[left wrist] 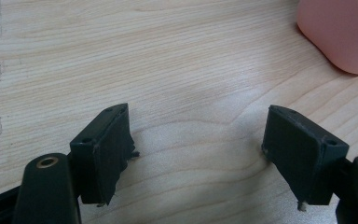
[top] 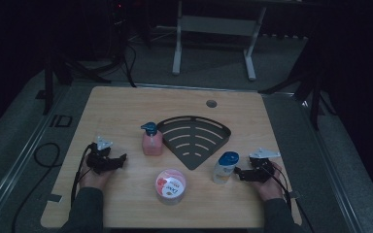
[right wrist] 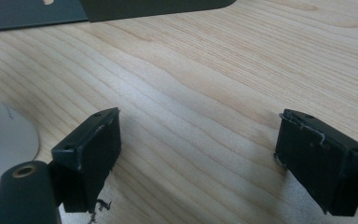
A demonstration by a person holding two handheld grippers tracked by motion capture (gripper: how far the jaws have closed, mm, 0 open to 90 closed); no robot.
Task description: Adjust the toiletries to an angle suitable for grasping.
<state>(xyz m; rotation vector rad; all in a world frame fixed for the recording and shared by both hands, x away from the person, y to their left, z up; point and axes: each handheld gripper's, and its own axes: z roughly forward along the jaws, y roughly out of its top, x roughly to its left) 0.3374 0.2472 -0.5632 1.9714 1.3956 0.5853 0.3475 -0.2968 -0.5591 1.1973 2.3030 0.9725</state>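
We are holding both tongs wide open and empty over the worktop point(top: 126, 111): left tongs point(top: 122, 158) near the pink pump bottle point(top: 152, 141), right tongs point(top: 237, 173) just beside the blue-capped bottle point(top: 225, 167).

The pink pump bottle point(top: 152, 141) with the blue pump top is standing upright just ahead and to the right of the left gripper point(top: 121, 158), close but not touching, and in the left gripper view its rounded pink base point(left wrist: 342, 32) sits past the right jaw, with nothing but bare wood in the wide gap. The white bottle point(top: 224, 168) with the blue cap is upright too, right beside the right gripper point(top: 237, 173) on its left, and its pale side point(right wrist: 4, 144) pokes in next to the left jaw in the right gripper view.
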